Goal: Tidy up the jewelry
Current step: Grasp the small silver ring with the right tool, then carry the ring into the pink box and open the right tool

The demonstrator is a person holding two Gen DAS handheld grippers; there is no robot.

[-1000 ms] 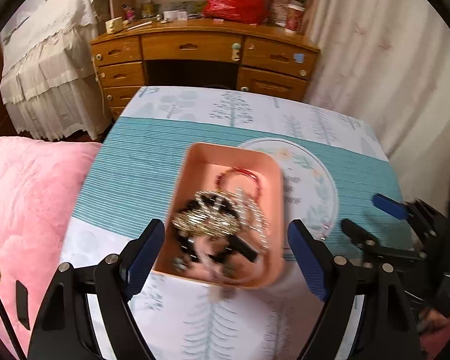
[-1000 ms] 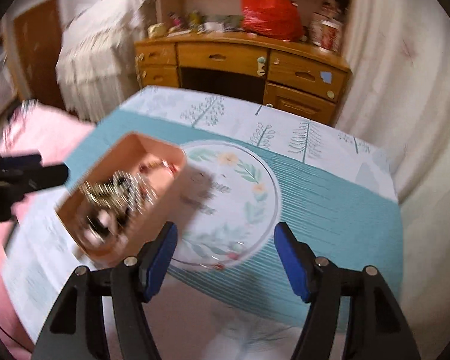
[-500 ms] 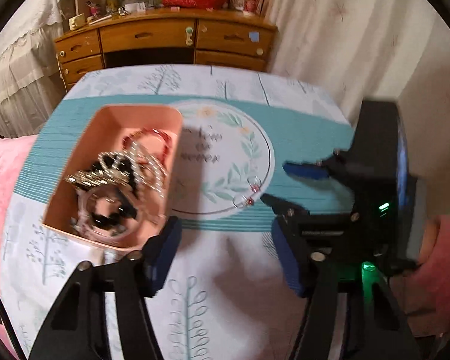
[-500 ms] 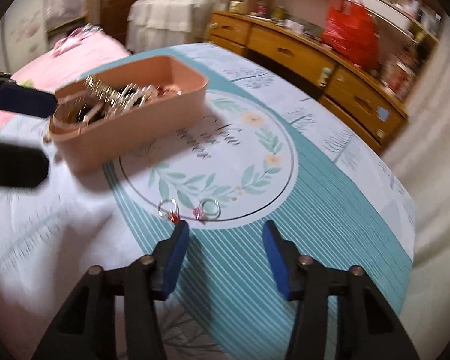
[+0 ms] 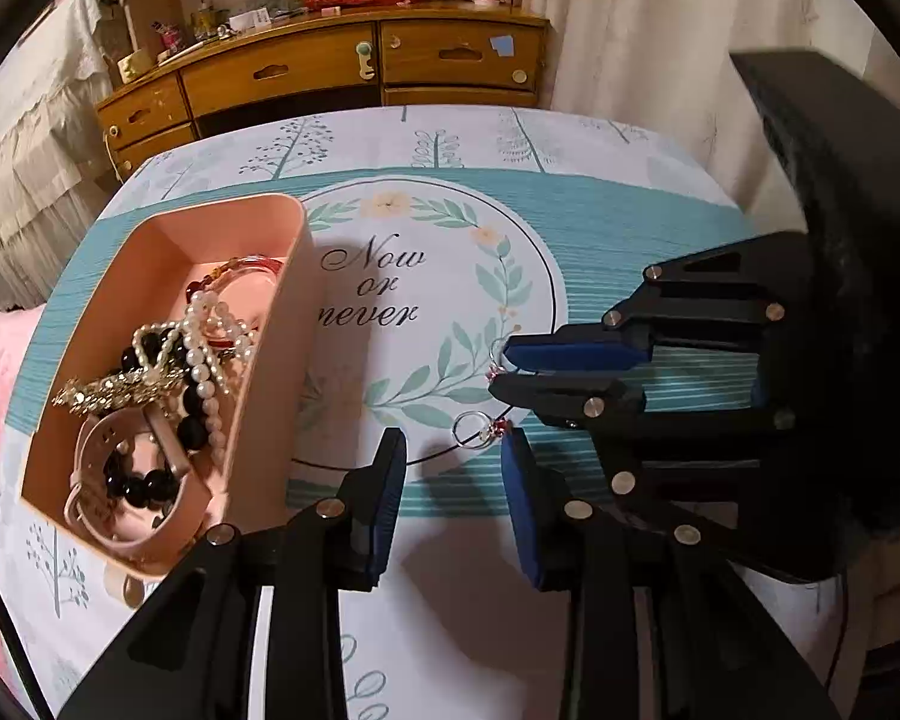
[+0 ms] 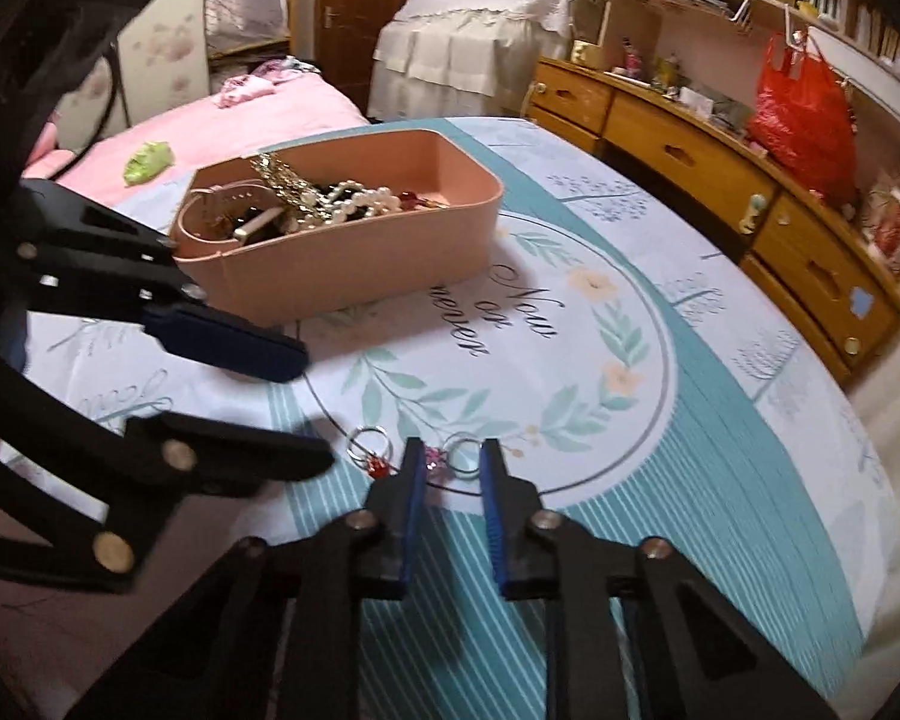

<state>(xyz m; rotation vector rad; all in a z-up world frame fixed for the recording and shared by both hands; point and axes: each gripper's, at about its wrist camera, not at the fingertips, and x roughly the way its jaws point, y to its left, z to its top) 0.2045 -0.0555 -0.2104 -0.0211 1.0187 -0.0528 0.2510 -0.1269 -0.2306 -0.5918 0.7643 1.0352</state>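
Landmark: the printed wreath circle (image 5: 555,276) on the tablecloth (image 5: 600,228). Lettering inside it reads "Now or never" – the only legible writing.

Left of the circle sits one pink tray (image 5: 282,372), its right wall touching the circle's left edge. Its long axis runs from your near left toward the far dresser (image 5: 354,69). Inside, tangled: a pearl strand (image 5: 207,342), black beads (image 5: 132,483), a gold chain (image 5: 111,390), a red bangle (image 5: 246,267) at the far end, a pink strap (image 5: 99,450) at the near end. Exact piece count can't be told.

Two rings lie on the circle's near rim, just beside each other. The left one, a red-stone ring (image 6: 373,450), lies flat with its stone on your side. The right one, a pink-stone ring (image 6: 459,450), has its stone pointing left.

Your left gripper (image 5: 453,447) hovers just short of the red-stone ring, jaws apart, nothing between them.

Your right gripper (image 6: 450,463) has its tips down at the pink-stone ring – jaws narrowly apart, straddling the band, the left tip at the stone; they don't appear closed on it.
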